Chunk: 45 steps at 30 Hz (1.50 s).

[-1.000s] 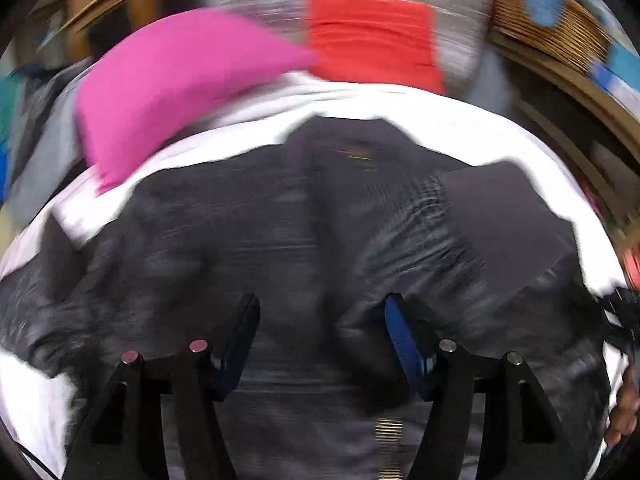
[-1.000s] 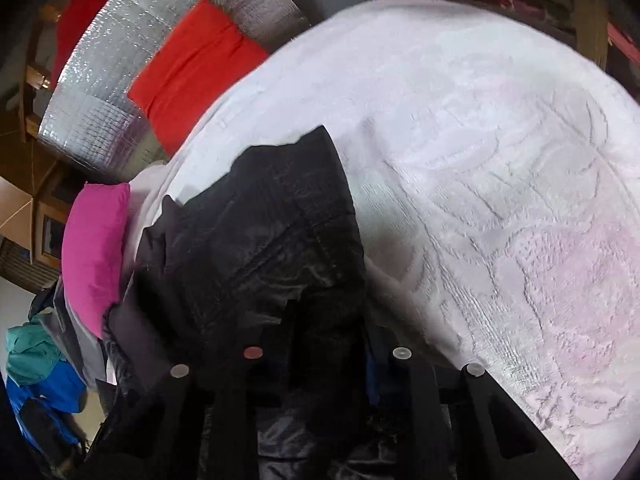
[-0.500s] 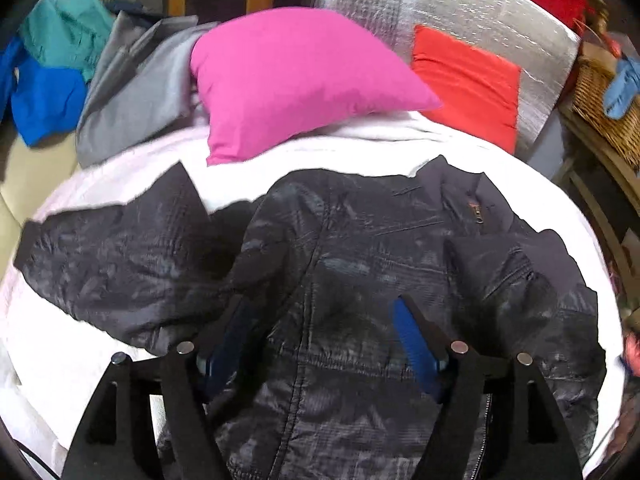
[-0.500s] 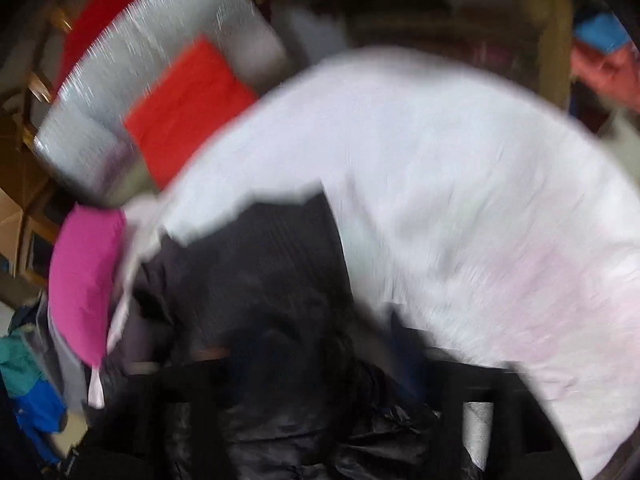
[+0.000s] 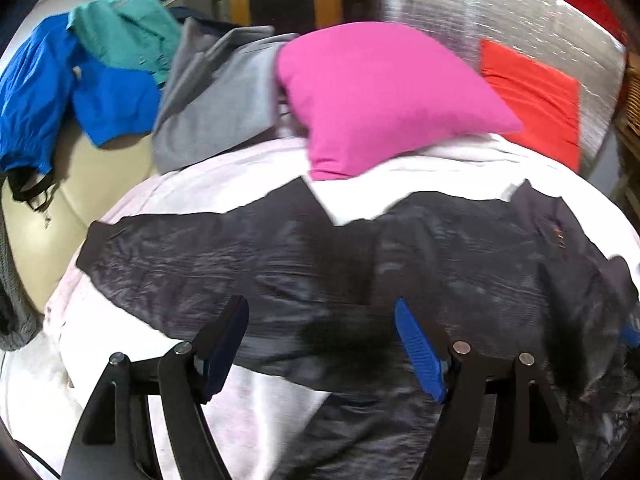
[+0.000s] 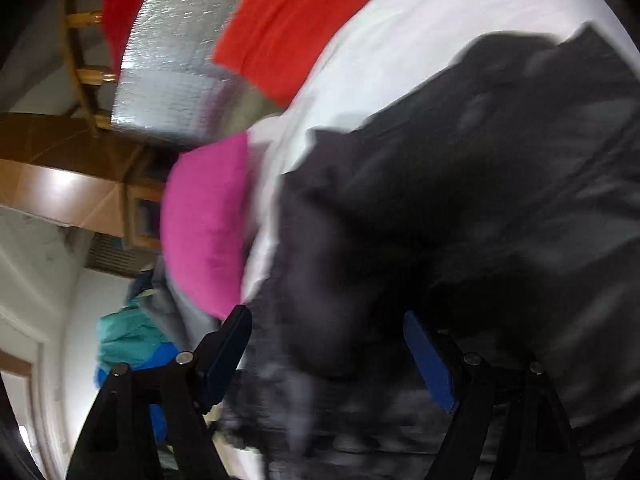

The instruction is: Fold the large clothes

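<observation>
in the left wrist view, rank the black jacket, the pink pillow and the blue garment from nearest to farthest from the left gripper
1. Black jacket, spread directly under the left gripper.
2. Pink pillow, beyond the jacket, centre.
3. Blue garment, far upper left, on the beige seat.

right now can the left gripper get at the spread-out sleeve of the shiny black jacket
Probably yes: the left gripper is open just above the shiny black jacket's sleeve, which lies flat on the white bedcover with nothing over it.
</observation>
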Each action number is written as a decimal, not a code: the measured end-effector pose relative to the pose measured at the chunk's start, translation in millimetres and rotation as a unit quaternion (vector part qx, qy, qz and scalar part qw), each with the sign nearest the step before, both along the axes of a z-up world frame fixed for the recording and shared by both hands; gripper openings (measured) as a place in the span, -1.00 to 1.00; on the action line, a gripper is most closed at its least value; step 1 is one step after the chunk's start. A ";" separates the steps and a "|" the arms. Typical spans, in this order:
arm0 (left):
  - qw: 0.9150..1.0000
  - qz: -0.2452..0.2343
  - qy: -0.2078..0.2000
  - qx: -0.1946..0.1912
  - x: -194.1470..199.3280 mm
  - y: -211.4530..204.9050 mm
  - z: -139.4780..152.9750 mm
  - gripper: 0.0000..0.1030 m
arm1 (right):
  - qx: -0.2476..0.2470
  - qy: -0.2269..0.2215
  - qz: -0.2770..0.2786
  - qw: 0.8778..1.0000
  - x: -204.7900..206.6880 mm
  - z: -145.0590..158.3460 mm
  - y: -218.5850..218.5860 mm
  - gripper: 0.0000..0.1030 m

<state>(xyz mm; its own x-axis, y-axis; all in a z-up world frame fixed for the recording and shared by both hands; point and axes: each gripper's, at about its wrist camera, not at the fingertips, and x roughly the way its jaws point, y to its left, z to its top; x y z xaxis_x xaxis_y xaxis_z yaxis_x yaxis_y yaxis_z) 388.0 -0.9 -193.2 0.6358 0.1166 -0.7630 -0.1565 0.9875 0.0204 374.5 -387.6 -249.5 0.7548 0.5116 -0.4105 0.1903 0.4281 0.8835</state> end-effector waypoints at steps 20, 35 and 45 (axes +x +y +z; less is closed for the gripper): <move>0.990 -0.125 0.047 -0.043 13.7 -71.6 -27.0 0.21 | -0.198 0.133 -0.139 0.961 -79.1 27.6 -132.1 0.38; 0.990 -0.118 0.065 -0.049 34.1 -95.6 -51.9 -0.50 | -0.325 0.202 -0.063 0.922 -37.2 -4.0 -91.9 -0.49; 0.988 -0.118 0.060 -0.081 8.7 -61.7 -30.0 -0.49 | -0.358 0.175 -0.110 0.911 -30.0 18.2 -78.4 0.43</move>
